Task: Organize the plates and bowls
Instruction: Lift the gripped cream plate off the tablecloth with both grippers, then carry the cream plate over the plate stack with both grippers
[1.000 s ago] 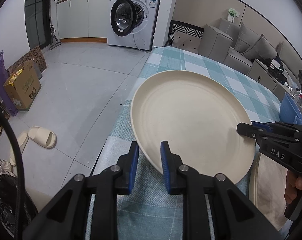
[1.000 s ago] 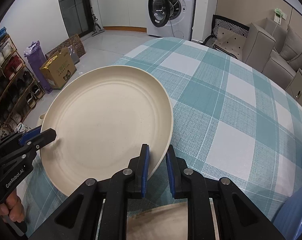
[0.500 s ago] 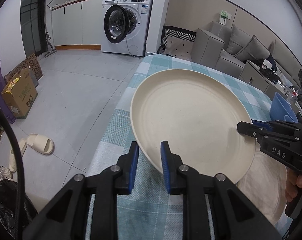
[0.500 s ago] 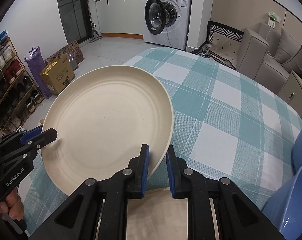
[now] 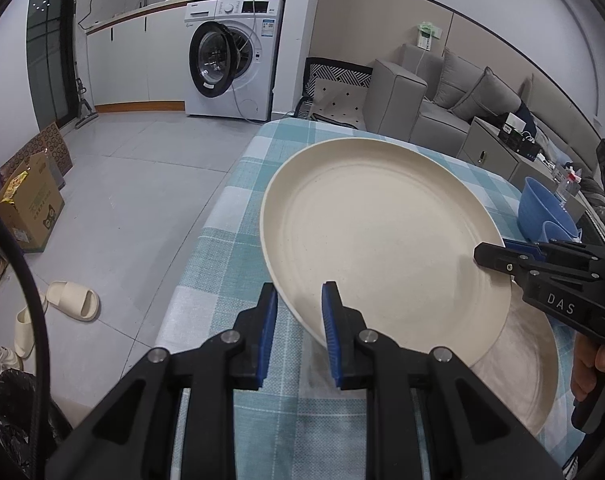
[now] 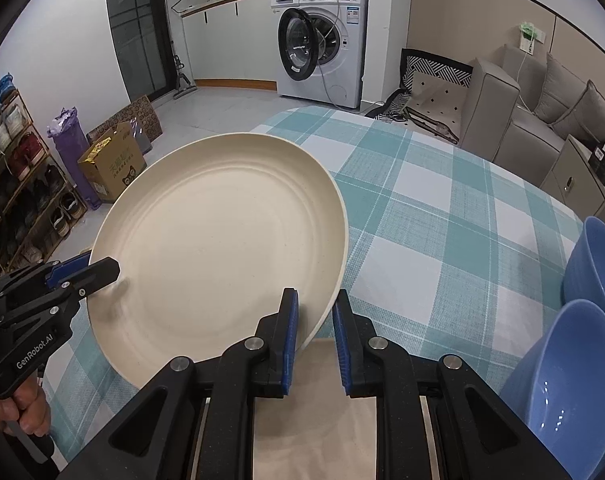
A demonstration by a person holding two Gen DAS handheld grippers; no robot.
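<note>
Two grippers pinch one cream plate above the checked surface.

The left gripper clamps the lifted plate at its near rim, the right gripper at the opposite rim, near the surface's left edge. A second cream plate lies beneath; two blue bowls stand at the right. The grippers read "DAS" and "GenRobot.AI".

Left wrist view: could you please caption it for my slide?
Both grippers hold the cream plate by opposite rims above the checked tablecloth.
</note>
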